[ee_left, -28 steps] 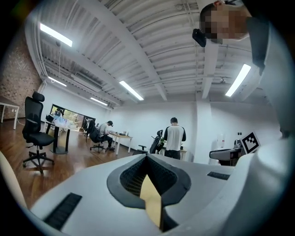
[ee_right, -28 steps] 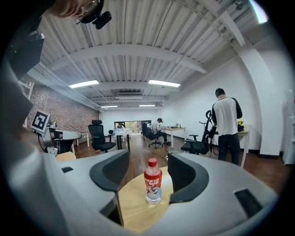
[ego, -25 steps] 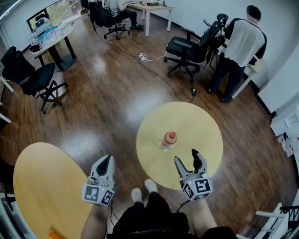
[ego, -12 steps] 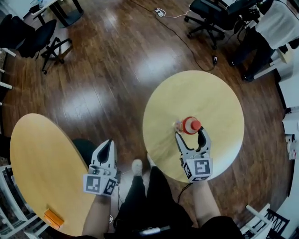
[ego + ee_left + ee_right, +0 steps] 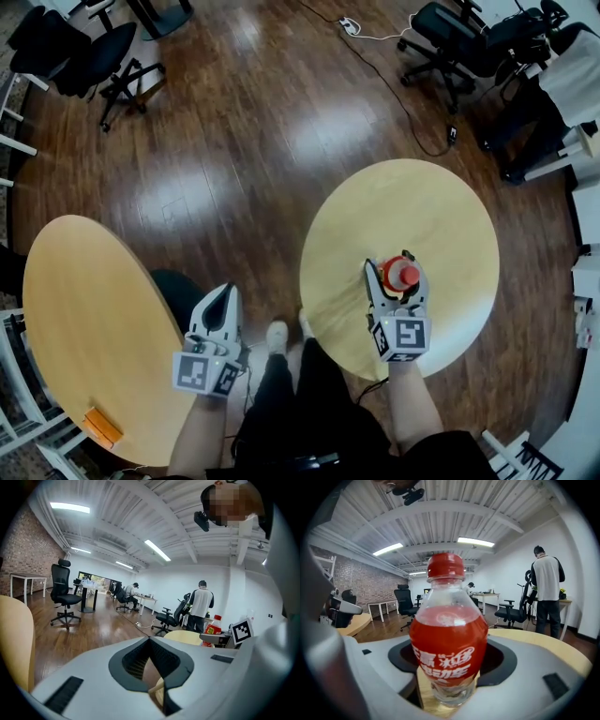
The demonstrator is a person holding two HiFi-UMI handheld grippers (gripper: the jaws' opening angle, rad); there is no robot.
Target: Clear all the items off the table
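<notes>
L tongs (image 5: 223, 294) shut, empty, forearm fwd. R tongs (image 5: 392, 270) wide, just been closing; red drink bottle (image 5: 449, 634) between its 2 jaws, not yet pinched.

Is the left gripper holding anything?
No, the left gripper is shut, with its jaws together and nothing between them.

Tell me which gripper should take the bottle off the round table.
Right. The right gripper's jaws have just been closing around the bottle, which stands on the round table. The left gripper is shut and well away from that table.
</notes>
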